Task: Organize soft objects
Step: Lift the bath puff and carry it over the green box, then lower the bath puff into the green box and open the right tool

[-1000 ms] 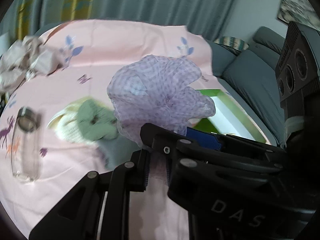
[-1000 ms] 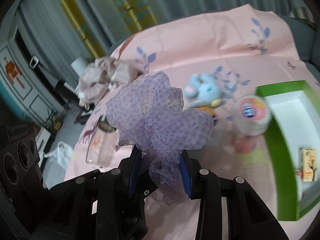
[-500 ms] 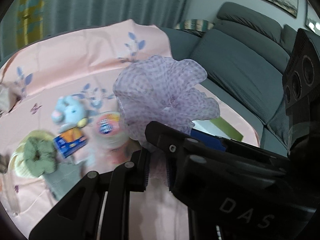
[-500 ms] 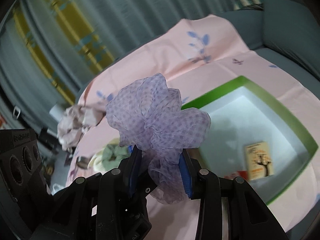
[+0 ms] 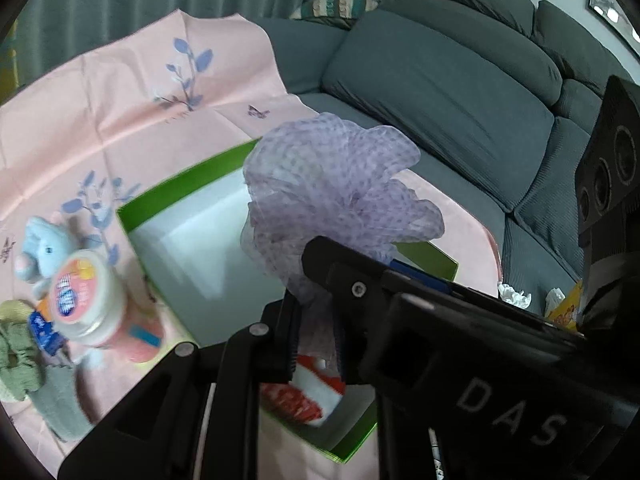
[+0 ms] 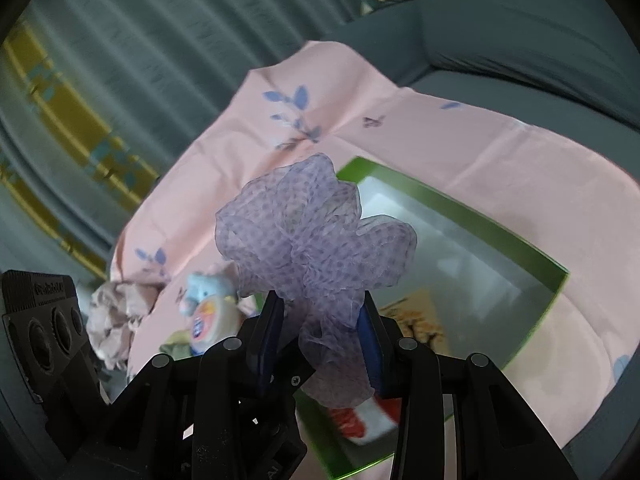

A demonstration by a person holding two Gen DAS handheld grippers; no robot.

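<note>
Both my tools pinch the lilac mesh scrunchie [image 5: 336,200]: left tool [image 5: 316,332] opening slightly, right tool [image 6: 320,332] clamped. It hangs over the green box [image 6: 472,220] on the pink cloth [image 5: 100,92].

Two wrist cameras, close and angled downward

Each looks along its own tool at a lilac scrunchie [image 5: 340,196] [image 6: 308,236]; both share the green box [image 5: 160,200] [image 6: 472,216] and pink cloth [image 5: 100,88] [image 6: 460,140].
</note>
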